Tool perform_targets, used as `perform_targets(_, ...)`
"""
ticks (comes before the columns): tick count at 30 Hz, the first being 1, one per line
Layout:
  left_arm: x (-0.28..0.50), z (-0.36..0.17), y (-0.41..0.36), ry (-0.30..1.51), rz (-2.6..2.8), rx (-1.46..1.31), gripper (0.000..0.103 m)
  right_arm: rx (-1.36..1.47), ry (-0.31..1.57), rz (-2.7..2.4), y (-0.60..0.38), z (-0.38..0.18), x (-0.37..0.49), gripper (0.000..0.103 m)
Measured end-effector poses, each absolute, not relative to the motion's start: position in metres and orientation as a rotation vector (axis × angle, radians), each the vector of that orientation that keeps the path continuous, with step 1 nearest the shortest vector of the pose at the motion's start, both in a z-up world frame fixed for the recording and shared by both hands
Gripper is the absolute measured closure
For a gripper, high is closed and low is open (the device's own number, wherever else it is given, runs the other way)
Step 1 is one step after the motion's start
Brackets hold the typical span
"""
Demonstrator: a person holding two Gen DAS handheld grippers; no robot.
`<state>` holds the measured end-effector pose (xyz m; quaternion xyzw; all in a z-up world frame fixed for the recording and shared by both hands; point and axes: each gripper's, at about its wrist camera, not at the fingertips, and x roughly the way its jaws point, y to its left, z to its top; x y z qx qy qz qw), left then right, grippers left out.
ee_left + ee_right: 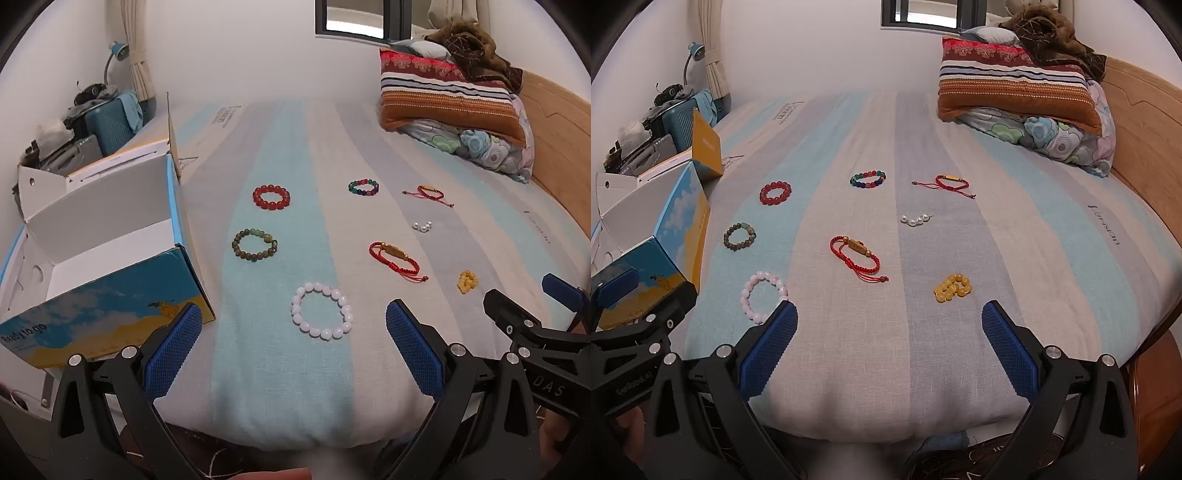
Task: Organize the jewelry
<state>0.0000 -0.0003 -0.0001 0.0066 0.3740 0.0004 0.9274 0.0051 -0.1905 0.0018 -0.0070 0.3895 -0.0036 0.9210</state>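
Observation:
Several bracelets lie spread on a striped bed. Nearest my left gripper (293,314) is a pale pink bead bracelet (321,311), lying just beyond the open jaws. Farther off lie a green-brown bead bracelet (255,244) and a red bead bracelet (271,197). My right gripper (889,312) is open and empty above the bed's near edge. Ahead of it lie a yellow bead bracelet (952,288), a red cord bracelet (855,256), a string of pearls (916,219), a multicoloured bead bracelet (868,179) and a second red cord bracelet (951,183). An open blue-and-yellow box (110,266) stands at the left.
Stacked pillows and a floral quilt (450,99) fill the bed's far right corner by a wooden headboard (557,147). Suitcases and clutter (92,125) stand beyond the box on the left. The box's raised lid (707,147) stands behind it. Each gripper shows at the edge of the other's view.

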Motion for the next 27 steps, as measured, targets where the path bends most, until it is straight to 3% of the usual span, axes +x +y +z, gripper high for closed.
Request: perform_targets(27, 0.0010, 0.0009, -0.0031, 0.756, -0.005, 0.029, 0.006, -0.013, 0.794, -0.009, -0.1905, 0.0038, 0.0041, 0.007)
